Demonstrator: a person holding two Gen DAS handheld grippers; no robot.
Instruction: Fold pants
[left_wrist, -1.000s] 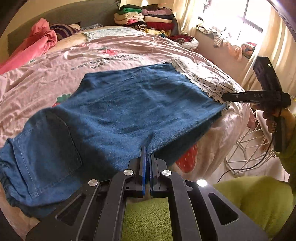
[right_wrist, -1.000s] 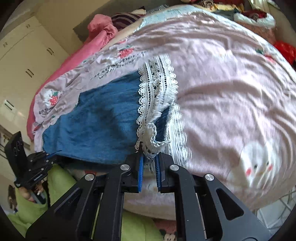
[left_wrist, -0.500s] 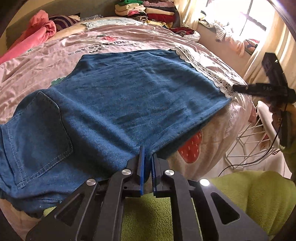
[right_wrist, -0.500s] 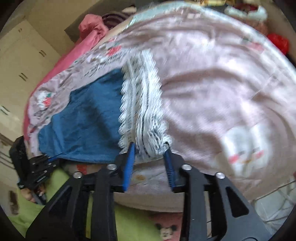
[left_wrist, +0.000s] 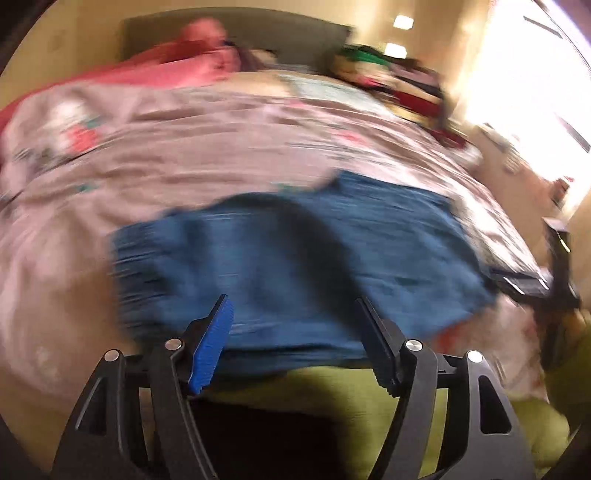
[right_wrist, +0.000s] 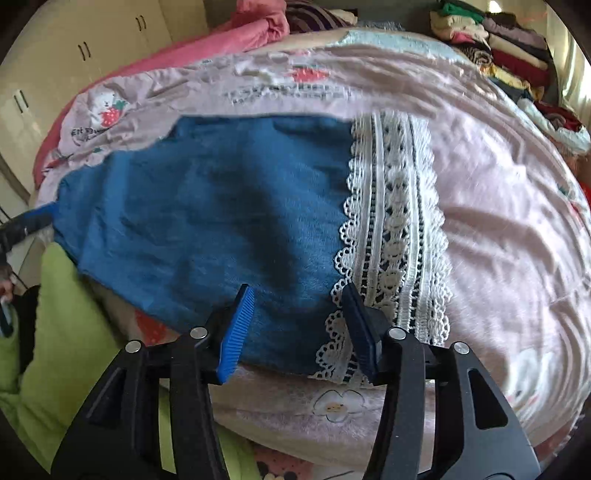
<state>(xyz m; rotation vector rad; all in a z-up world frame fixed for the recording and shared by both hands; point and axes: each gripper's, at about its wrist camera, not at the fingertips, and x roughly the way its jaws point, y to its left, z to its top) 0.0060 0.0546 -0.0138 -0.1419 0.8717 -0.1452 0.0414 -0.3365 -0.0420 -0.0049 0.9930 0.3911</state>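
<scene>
The right claw (right_wrist: 297, 314) is standing spread, with nothing between its jaws. Its blue finger is hanging over the near edge of the pants (right_wrist: 221, 206), and its dark finger is sitting over the lace hem (right_wrist: 391, 236) at the corner. It is looking along the bed from the near side, slightly downward.

The left claw (left_wrist: 293, 325) is also spread and empty, and it is hovering at the near edge of the pants (left_wrist: 295, 258). This view is strongly blurred, so whether the fingers are touching the cloth cannot be told.

The pants are lying flat on the pink cover (right_wrist: 498, 206), close to the near edge of the bed. Their long axis is running left to right, so it is lying across both claws. The lace end is at the right and the other end is at the left, where a part of the left claw (right_wrist: 27, 225) is showing.

So each claw is nearest to its own end. The next fold probably needs new grips at these near corners, to carry one end over the other.
</scene>
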